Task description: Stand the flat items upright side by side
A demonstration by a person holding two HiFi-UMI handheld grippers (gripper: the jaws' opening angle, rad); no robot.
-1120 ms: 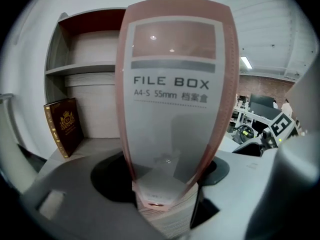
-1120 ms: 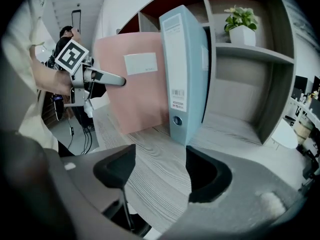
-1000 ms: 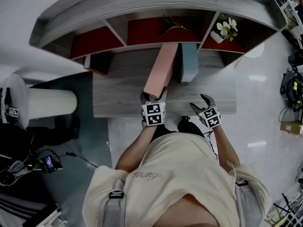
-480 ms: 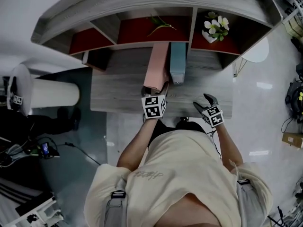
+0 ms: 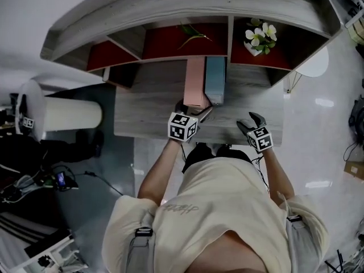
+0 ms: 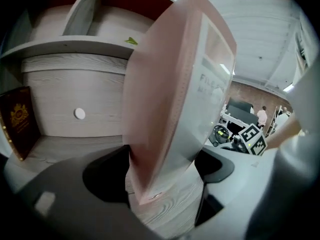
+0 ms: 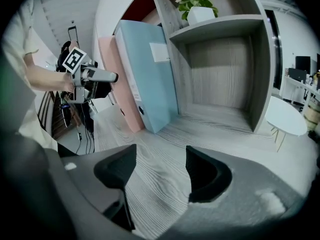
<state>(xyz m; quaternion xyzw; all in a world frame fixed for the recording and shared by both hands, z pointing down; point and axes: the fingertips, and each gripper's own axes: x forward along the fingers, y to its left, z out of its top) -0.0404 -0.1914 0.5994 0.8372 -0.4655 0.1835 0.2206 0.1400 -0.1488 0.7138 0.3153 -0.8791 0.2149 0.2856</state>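
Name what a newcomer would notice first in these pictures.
A pink folder and a blue folder stand upright side by side on the desk. The left hand-held gripper straddles the pink one's near end, its jaws just opened wider. A white-flowered plant sits in the right shelf compartment.

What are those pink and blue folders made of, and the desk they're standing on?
Pink folder: probably stiff plastic or coated board with a matt finish. Its sides stay flat and its edges are crisp.
Blue folder: seemingly the same material, smooth, with a white label on the spine.
Desk: pale grey wood grain with an even sheen, likely laminate, though solid wood cannot be ruled out.
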